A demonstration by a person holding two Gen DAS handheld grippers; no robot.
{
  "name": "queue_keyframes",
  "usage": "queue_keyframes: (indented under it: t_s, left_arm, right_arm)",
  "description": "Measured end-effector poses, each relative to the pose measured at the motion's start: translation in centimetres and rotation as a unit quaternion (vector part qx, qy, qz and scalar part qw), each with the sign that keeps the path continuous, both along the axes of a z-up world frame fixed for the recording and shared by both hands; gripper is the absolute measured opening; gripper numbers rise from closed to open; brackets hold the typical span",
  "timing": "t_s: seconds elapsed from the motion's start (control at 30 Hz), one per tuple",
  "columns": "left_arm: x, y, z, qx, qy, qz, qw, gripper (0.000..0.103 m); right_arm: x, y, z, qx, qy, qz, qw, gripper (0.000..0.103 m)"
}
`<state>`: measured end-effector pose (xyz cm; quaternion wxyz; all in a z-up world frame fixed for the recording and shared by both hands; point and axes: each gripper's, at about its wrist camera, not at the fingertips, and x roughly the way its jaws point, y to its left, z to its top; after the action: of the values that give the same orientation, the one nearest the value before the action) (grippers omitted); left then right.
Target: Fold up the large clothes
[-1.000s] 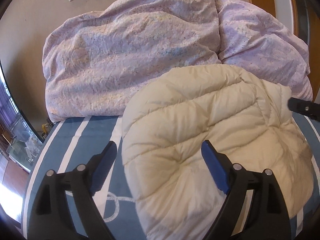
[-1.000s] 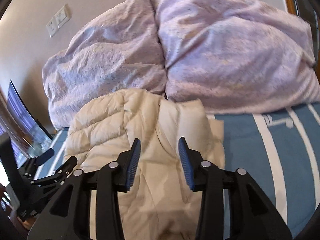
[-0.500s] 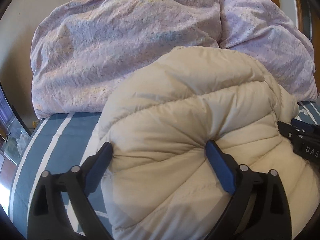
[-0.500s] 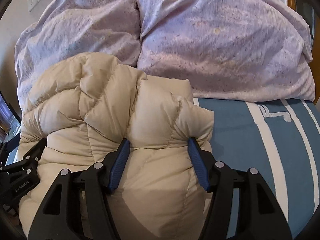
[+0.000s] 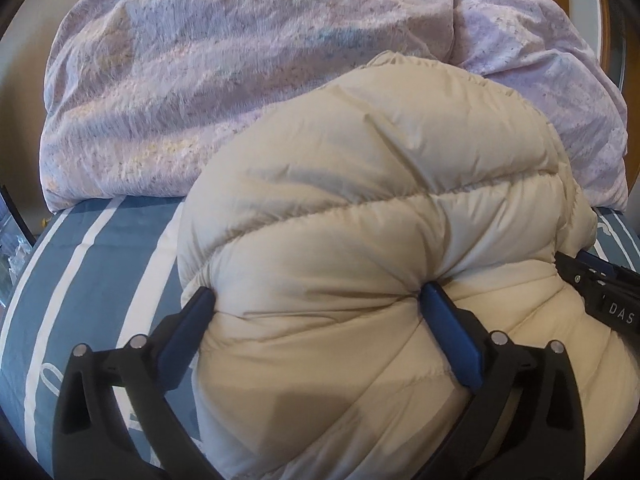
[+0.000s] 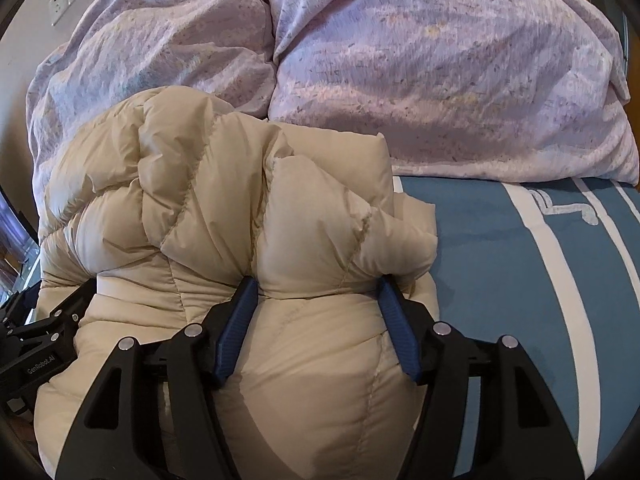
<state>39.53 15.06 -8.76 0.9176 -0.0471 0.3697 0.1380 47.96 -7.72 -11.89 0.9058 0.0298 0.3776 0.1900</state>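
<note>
A blue bedsheet with white stripes (image 5: 92, 264) covers the bed, bare at 9 o'clock in the left wrist view and at 3 o'clock in the right. Heaped across 12 o'clock lies a lilac duvet (image 5: 224, 80), bunched in two mounds. In front of it, touching its lower edge, the cream down jacket (image 5: 380, 208) sits on the sheet, filling the centre of both views (puffy, quilted in wide bands).

The left gripper (image 5: 316, 300) straddles a bulge of the jacket; its jaws are opening, the blue pads dimpling the fabric on either side. The right gripper (image 6: 314, 288) likewise has a fold of jacket between its blue pads, which press into it; its jaws are not fully closed.
</note>
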Motion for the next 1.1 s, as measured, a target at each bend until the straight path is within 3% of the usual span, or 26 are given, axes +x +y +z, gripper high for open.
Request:
queue_keyframes:
  t_s: [0.23,0.3,0.47,0.67,1.1]
  left_arm:
    - [0.0,0.4,0.0,-0.004,0.002,0.004,1.0000,0.101]
    - [-0.6,0.6,0.3,-0.008,0.003,0.009,0.9999,0.101]
    - [-4.4,1.5,2.1,-0.040,0.001,0.022,0.9990,0.101]
    - [-9.7,0.3,3.8,-0.039,0.001,0.020,0.9990,0.101]
    - [-19.9,-3.3,4.5,-0.058,0.000,0.026,0.9980,0.101]
  right_arm:
    - [0.5,-0.2,0.4,0.011,0.006,-0.006,1.000,0.072]
    - [0.1,-0.6,1.0,-0.003,0.006,-0.019,1.000,0.094]
    - [-3.3,-2.4,2.8,-0.002,-0.009,-0.020,1.000,0.094]
    - [-8.7,-3.9,4.4,-0.018,-0.005,-0.014,1.000,0.100]
    - [-17.7,-5.8,4.0,-0.026,0.011,-0.011,1.000,0.101]
